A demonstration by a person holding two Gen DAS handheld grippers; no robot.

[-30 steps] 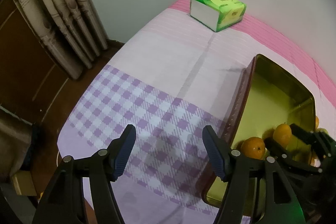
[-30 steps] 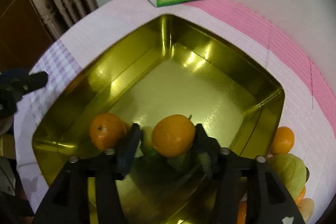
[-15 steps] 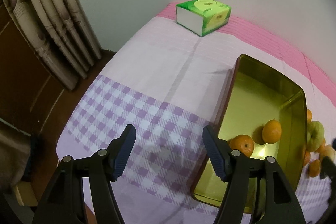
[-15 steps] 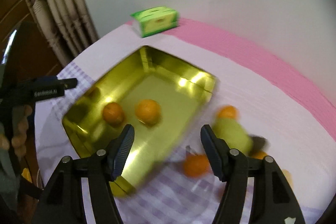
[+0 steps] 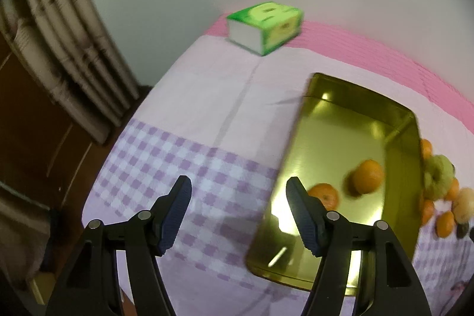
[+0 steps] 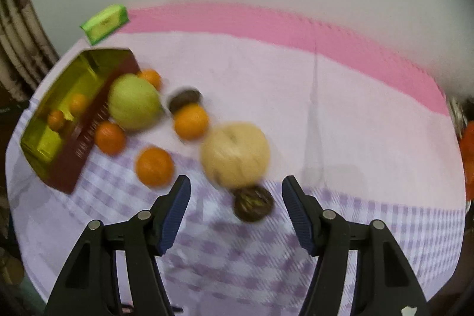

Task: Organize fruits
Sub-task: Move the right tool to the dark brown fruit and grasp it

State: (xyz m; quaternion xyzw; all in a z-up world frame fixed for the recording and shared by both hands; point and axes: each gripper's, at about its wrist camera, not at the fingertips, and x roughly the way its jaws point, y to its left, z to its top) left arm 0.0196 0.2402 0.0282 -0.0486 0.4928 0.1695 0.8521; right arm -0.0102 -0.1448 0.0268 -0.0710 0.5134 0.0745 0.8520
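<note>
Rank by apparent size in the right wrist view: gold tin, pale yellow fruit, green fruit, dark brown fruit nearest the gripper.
1. gold tin
2. pale yellow fruit, nearer the camera, and green fruit: unsure
3. dark brown fruit

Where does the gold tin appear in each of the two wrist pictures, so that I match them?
Left wrist: the gold tin fills the lower right, beside the claw's right finger, two oranges inside.
Right wrist: the gold tin sits at the left edge, loose fruits to its right.
Shared landmark: the green tissue box, beyond the tin near the wall.
</note>
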